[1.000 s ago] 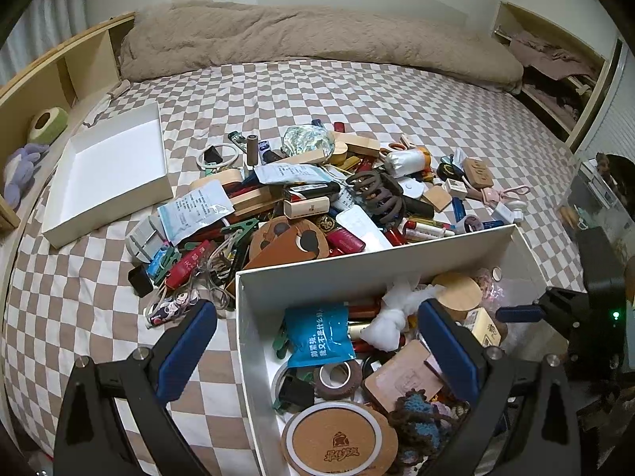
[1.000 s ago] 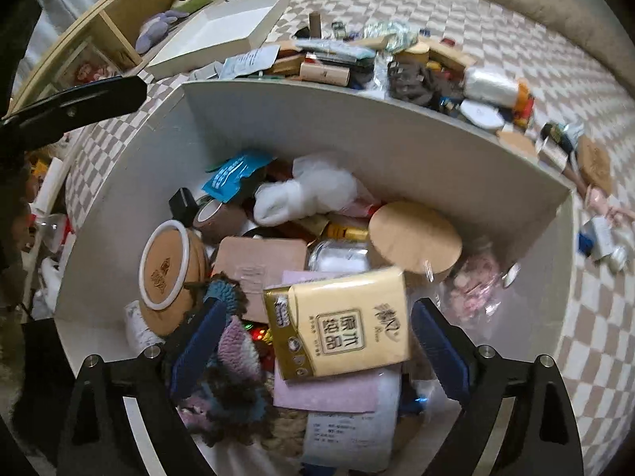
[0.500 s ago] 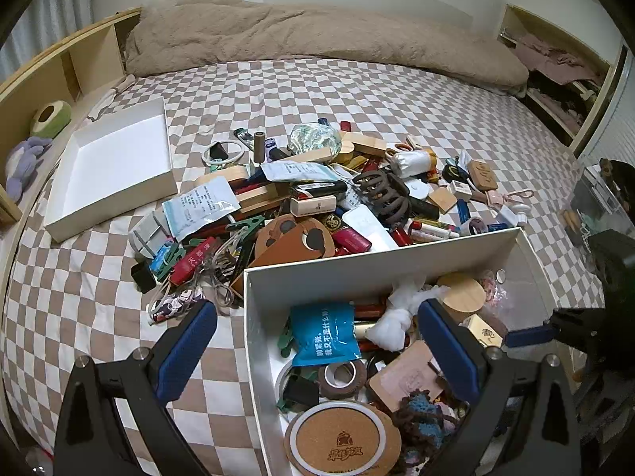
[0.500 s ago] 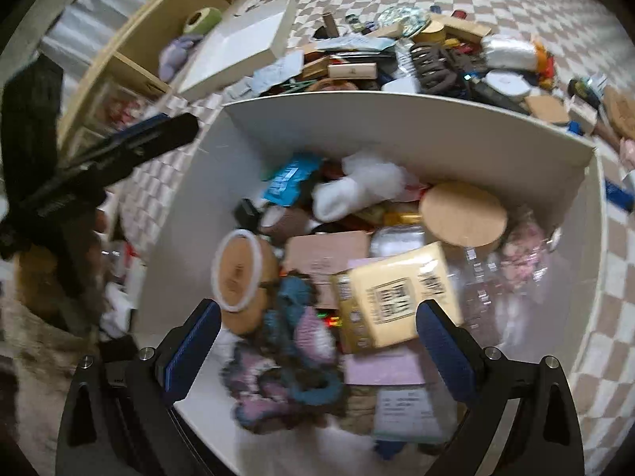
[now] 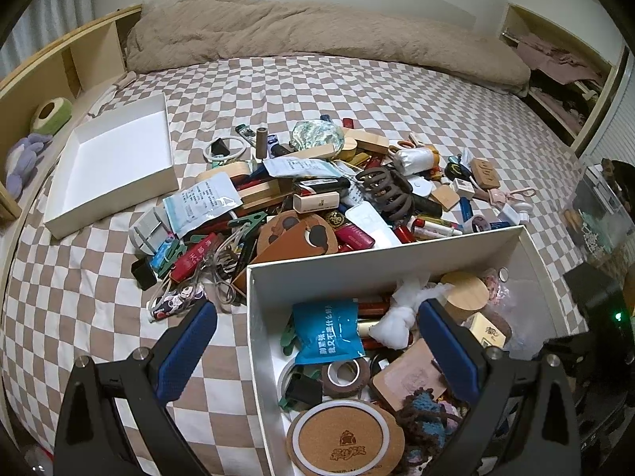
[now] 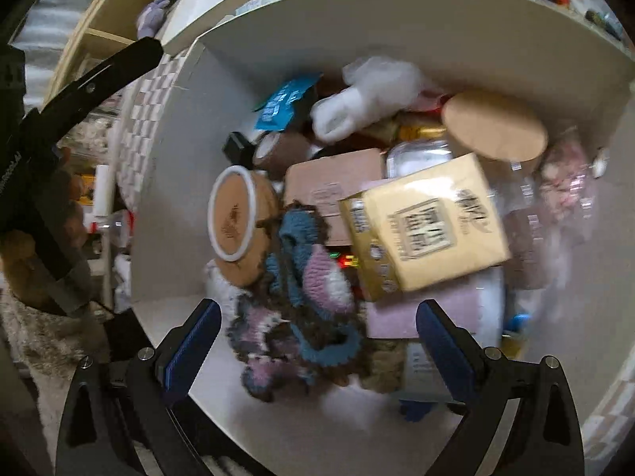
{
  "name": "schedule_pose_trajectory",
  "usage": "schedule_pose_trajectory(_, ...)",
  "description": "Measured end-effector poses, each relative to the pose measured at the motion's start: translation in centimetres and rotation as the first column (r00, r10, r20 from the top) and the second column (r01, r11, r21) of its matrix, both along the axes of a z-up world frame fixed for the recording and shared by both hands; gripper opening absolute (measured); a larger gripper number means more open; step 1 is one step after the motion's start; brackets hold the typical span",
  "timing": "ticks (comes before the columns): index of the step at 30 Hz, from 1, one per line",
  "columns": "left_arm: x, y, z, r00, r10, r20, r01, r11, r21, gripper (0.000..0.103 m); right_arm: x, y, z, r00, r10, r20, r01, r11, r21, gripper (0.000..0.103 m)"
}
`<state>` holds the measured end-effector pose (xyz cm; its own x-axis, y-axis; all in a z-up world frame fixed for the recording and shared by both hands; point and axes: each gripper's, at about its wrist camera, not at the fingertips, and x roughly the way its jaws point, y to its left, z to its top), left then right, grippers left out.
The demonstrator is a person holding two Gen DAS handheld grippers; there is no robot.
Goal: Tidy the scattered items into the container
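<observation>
The white box [image 5: 357, 265], already heaped and sitting against the pile of clutter [image 5: 317, 198] on the checked bed, lies beneath the left gripper [image 5: 313, 341] and right gripper [image 6: 315, 337], both wide open and empty, where further additions could spill over its walls.

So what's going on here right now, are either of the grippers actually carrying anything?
No, both are empty. The left gripper hangs open over the near-left corner of the white container, facing the pile of scattered items left on the checkered bed. The right gripper is open above the container's contents, over the crocheted piece and yellow tissue pack. Its view is blurred.
</observation>
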<state>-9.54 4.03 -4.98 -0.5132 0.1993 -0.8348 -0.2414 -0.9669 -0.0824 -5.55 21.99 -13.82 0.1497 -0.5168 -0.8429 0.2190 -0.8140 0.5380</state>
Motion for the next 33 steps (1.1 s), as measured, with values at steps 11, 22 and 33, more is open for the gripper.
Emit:
schedule_pose_trajectory(11,-0.1,-0.5,0.1,1.0,0.016,-0.009,-0.016,1.0,0.002,0.102,-2.1,0.3,0.9,0.989,-0.136,-0.066,0.127,0.984,-0.123,0.098)
schedule_pose_trajectory(22,-0.1,-0.8,0.0,1.0,0.018,-0.008,-0.018,1.0,-0.001,0.102,-2.3,-0.5,1.1,0.993,-0.079,-0.084,0.083,0.996,0.043,0.098)
schedule_pose_trajectory(33,-0.1,-1.5,-0.2,1.0,0.03,-0.003,-0.03,1.0,0.002,0.102,-2.5,1.2,3.0,0.979,-0.107,-0.171,0.128,0.985,0.117,0.098)
